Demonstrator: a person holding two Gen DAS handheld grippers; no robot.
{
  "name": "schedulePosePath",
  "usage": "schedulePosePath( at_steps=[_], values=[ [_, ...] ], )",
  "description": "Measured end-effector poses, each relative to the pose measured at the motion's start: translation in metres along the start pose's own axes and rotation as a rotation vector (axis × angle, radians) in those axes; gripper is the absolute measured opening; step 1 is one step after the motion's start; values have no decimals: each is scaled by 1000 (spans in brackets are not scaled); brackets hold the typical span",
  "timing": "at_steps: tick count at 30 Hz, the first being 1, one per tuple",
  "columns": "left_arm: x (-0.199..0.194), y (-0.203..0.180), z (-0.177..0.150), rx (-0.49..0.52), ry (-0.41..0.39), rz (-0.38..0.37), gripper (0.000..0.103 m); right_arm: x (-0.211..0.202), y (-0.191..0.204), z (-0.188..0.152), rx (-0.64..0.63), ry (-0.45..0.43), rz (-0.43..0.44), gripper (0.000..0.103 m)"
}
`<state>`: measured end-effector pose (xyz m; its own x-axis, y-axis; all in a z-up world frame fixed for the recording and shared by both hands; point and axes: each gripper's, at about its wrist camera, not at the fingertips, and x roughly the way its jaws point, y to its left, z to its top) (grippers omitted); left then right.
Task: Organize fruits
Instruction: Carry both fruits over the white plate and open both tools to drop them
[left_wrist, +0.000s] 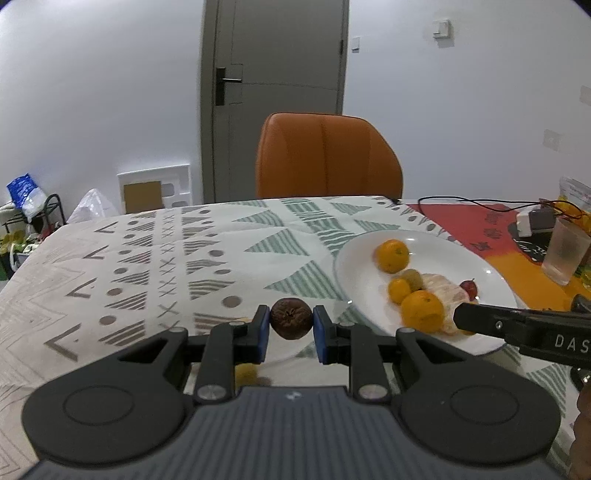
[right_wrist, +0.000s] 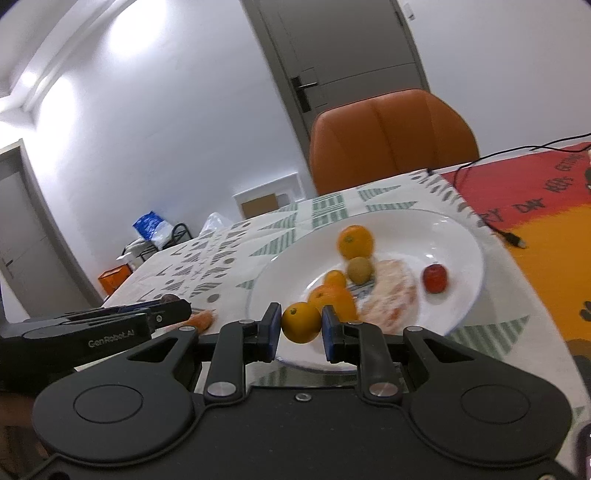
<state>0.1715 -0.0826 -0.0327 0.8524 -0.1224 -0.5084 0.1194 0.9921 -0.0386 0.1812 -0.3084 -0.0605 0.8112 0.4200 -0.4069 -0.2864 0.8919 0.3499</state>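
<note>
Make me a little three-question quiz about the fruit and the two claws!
1. True or false: the left claw grips a brown wrinkled fruit.
2. What does the right claw hold: A) red fruit, B) small orange, C) green fruit?
3. Fill in: the red fruit lies on the white ____.

Key: 1 true; 2 B; 3 plate.

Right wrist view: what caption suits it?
Right gripper holds a small orange above the white plate's near rim.
</note>
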Motion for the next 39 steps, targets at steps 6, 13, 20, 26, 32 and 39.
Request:
schedulePosePath(
  at_steps=[6,13,20,26,32,39],
  values=[
    [6,-14,5,16,-6,-31,23,-6,-13,1,14,-13,-36,22],
    [13,-28,8,31,-4,-66,24,-9,-27,3,26,-24,-81,22],
    [20,-38,11,38,-1,-91,24,-10,-36,6,34,-34,-128,22],
    [26,-46,18,52,1,-102,24,-12,-39,10,41,-52,-135,22],
    [32,-52,24,54,11,-86,25,-12,-41,15,41,-65,-142,22],
    [22,-46,26,41,-4,-70,28,-12,-40,15,42,-64,-146,22]
  ],
)
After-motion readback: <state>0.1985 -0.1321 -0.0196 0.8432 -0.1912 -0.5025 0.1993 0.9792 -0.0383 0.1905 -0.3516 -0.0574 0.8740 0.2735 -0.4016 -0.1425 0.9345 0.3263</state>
